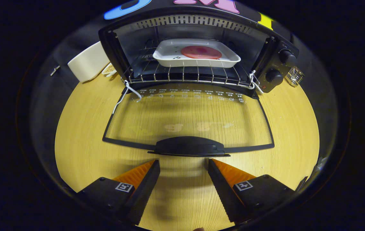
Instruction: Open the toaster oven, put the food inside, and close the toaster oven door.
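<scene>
A black toaster oven [277, 64] stands at the far side of a wooden table [83, 138]. Its glass door [188, 120] lies folded down flat toward me, with the dark handle [189, 146] at its near edge. Inside, a white dish [169, 56] holding a round reddish slice of food [201, 52] rests on the wire rack [185, 75]. My gripper [184, 163] is open, with nothing between its fingers. The fingertips sit just short of the door handle, one to each side of its middle.
A white rounded container [87, 62] stands left of the oven, with a small light object [109, 69] beside it. A small clear glass item [294, 77] sits right of the oven's knobs. White cords [128, 91] hang at both door hinges.
</scene>
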{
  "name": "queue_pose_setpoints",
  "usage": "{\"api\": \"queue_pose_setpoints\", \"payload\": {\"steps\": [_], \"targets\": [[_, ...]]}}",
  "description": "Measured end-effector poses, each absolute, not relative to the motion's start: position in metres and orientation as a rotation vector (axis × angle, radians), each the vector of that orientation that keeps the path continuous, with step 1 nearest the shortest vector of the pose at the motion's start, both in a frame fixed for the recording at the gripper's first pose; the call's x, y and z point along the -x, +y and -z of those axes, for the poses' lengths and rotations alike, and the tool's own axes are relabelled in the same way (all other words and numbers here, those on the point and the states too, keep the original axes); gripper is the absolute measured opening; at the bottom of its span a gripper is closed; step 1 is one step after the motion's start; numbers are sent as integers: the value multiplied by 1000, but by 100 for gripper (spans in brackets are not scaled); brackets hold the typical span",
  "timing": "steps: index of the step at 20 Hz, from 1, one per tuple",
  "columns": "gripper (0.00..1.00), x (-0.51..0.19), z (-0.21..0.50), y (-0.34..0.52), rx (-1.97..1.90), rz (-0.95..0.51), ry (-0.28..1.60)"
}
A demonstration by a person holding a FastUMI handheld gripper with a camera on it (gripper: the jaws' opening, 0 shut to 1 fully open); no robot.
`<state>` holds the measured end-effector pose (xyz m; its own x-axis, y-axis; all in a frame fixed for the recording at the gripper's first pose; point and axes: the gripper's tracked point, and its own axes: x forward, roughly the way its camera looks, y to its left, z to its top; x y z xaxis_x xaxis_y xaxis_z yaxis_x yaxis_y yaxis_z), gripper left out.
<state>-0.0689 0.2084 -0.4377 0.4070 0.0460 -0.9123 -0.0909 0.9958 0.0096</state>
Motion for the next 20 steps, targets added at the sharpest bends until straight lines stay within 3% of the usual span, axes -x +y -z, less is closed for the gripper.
{"api": "queue_pose_setpoints", "payload": {"steps": [9, 20], "targets": [[99, 68, 426, 209, -20, -62, 1132], [99, 56, 359, 205, -57, -126, 953]]}}
